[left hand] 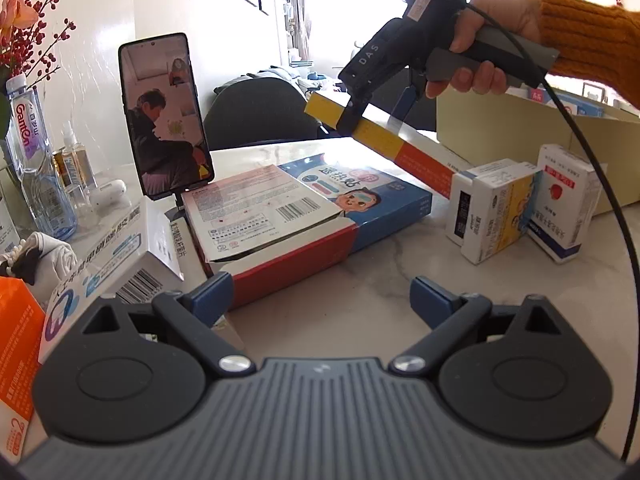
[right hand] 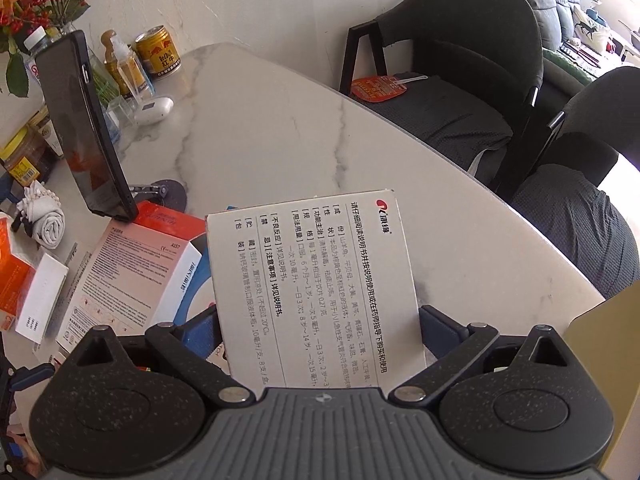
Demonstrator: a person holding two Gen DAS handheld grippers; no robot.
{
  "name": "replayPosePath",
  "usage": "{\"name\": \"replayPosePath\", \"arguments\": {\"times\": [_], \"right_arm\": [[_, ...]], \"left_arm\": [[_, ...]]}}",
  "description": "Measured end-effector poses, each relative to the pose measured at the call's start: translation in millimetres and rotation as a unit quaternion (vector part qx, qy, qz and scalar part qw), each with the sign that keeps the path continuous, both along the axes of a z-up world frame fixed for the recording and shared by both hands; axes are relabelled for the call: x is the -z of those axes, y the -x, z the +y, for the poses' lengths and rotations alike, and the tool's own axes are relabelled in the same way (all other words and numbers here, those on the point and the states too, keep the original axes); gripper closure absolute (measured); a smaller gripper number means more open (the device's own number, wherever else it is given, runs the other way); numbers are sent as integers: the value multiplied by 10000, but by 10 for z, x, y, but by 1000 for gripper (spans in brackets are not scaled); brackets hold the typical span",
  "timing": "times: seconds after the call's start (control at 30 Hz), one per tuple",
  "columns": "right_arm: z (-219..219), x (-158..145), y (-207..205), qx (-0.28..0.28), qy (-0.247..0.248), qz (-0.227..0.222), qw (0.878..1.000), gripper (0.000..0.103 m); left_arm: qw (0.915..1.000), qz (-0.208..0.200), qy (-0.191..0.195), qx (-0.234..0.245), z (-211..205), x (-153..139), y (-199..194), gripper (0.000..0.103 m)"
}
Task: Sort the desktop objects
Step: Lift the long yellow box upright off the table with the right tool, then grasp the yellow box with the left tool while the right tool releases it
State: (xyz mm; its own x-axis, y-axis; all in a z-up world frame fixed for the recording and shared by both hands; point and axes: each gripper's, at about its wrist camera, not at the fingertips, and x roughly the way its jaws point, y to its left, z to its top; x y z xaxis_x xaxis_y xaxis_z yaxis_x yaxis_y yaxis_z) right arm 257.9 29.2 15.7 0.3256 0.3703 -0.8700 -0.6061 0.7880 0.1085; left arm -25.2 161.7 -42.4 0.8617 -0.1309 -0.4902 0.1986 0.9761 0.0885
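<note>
My right gripper [right hand: 320,320] is shut on a long flat medicine box [right hand: 312,280], white printed face up, held above the marble table [right hand: 280,120]. In the left wrist view the same box [left hand: 424,164] shows yellow and red sides, gripped by the right gripper [left hand: 378,114] in a hand with an orange sleeve. My left gripper [left hand: 322,296] is open low over bare marble, with nothing between its fingers. Its left fingertip [left hand: 212,292] is beside a red-and-white box [left hand: 260,216] lying on a blue box with a child's face [left hand: 360,196]. Two small upright boxes [left hand: 496,208] [left hand: 568,200] stand at right.
A phone on a stand [left hand: 164,116] stands behind the boxes. A water bottle [left hand: 32,148], spray bottles and cans crowd the left edge. A white barcode box [left hand: 120,264] and an orange box [left hand: 16,344] lie near left. A beige open container [left hand: 520,120] sits at right. Dark chairs [right hand: 460,60] line the far table edge.
</note>
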Motion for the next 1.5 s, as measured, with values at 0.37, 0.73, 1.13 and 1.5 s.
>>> {"name": "replayPosePath", "arguments": {"times": [0.37,0.73,1.13,1.5], "right_arm": [[-192,-251,111,444,-802,67,9958,4],[-361,-463,318,721,-1695,255,9826,4],[-519,-544,581,707,-2403,576,9664,5],[-616,-484,699,734,-2617,804,9590,5]], "left_arm": [[9994,-179,297,81,-10,-264,-17,7],[9968,-192,706,313,-138,-633,-387,13],[9956,75,818,453,-312,-760,-827,48],[9923,615,851,659,-370,-785,-995,69]]}}
